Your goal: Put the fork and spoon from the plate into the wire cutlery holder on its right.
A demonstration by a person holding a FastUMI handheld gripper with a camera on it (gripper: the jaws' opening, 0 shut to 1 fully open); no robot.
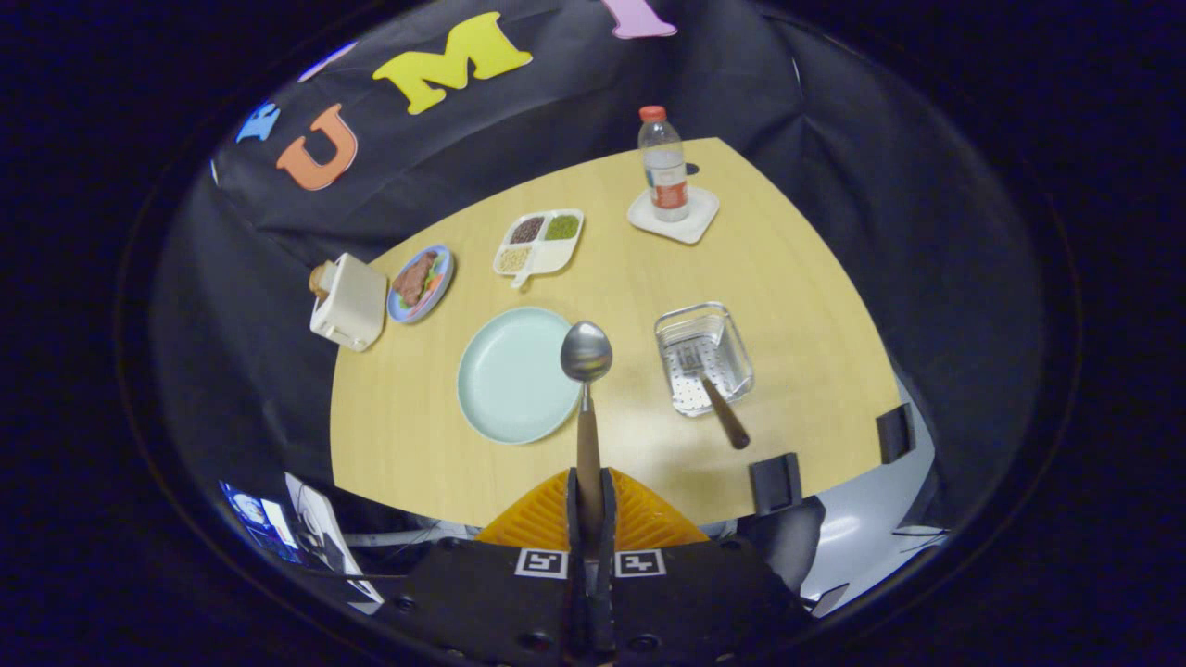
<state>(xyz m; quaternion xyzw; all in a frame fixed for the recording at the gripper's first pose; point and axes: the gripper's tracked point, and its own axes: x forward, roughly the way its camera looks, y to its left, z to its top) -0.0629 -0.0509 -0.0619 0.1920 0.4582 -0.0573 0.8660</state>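
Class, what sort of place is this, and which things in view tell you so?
Probably a staged dining setup in a recording booth: black cloth wall behind a wooden table, plate, cutlery holder holding the fork. The gripper grips the spoon.

Spoon (586, 408) handle end hidden between fingers (572, 514).

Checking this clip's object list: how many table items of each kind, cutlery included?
Cutlery: 2, spoon clamped in gripper, fork in wire cutlery holder
Holder: 1
Dishes: 4
Bottle: 1
Toaster: 1
Total: 9
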